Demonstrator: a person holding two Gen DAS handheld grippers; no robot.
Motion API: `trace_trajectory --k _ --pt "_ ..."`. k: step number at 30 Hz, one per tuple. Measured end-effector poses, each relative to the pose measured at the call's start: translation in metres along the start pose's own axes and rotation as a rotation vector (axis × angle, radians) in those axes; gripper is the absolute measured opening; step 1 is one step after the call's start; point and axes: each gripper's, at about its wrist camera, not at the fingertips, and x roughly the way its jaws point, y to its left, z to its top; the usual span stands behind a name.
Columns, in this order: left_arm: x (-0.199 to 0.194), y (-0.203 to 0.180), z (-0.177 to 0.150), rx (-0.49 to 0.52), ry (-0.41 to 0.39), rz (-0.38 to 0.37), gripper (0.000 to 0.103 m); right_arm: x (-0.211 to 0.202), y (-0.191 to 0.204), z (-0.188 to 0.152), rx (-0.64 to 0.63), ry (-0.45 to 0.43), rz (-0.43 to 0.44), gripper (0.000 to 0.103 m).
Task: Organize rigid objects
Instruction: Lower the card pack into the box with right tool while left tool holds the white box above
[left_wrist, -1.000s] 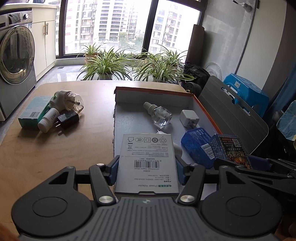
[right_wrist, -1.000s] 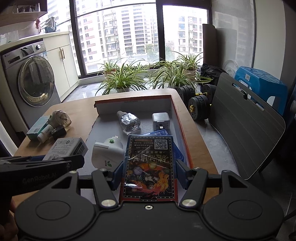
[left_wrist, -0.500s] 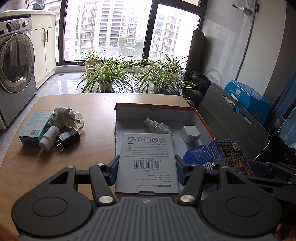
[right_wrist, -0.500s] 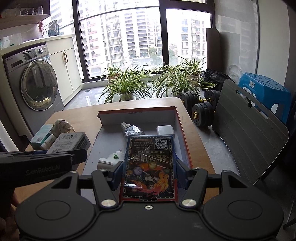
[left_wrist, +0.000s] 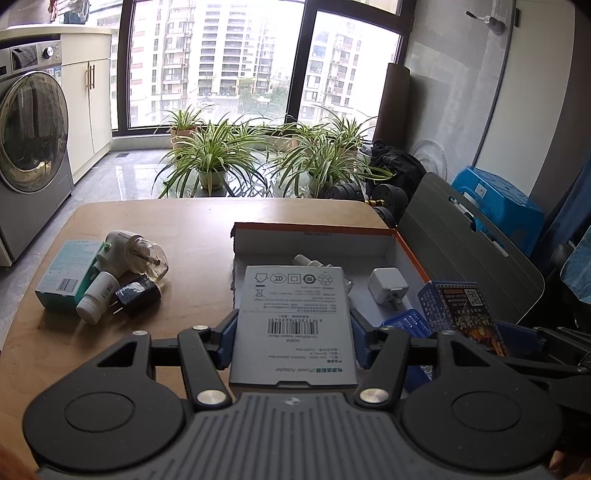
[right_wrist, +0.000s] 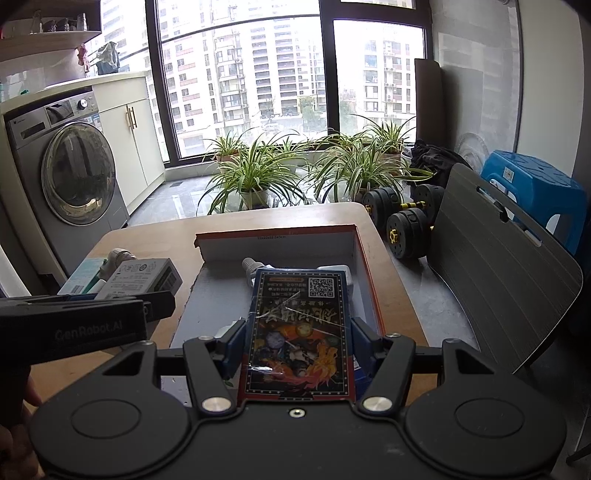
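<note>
Left gripper (left_wrist: 293, 328): clenched on the power adapter box (left_wrist: 293, 325), the blue pads pressing both long sides; the grey box is being held flat above the near edge of the tray.
Right gripper (right_wrist: 297, 343): clamped on the card pack (right_wrist: 301, 332), a dark printed box with a QR code, which is hanging over the near right part of the tray.
What is changing: over the last second both grippers are rising and pulling back — the tray is shrinking in both wrist views, and the white plug-in unit that was showing beside the right gripper is now almost hidden behind the card pack.
Meaning for the task: both boxes are lifted and still undelivered; judging from the retreat, they are probably being carried away for re-placing, though the destination cannot be told.
Cardboard tray (left_wrist: 314, 242): orange-rimmed, already holding a blue packet (left_wrist: 408, 323), a white charger cube (left_wrist: 388, 286) and a clear glass refill bottle (right_wrist: 251, 266) — partly sorted.
Left table pile: a black charger (left_wrist: 136, 295), a white bottle (left_wrist: 98, 302), a teal box (left_wrist: 68, 273) and a plug-in vaporizer (left_wrist: 135, 254) are lying touching one another on the wooden table (left_wrist: 192, 229), well apart from the tray, still awaiting sorting.
</note>
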Motion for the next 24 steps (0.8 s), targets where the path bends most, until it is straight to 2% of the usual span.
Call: trace_trajectory --k 8,24 --pt "0.009 0.001 0.005 0.004 0.006 0.001 0.06 0.008 0.001 0.003 0.0 0.005 0.0 0.072" --pt "0.055 0.011 0.029 -0.013 0.045 0.016 0.06 0.055 -0.008 0.03 -0.006 0.039 -0.002 0.072"
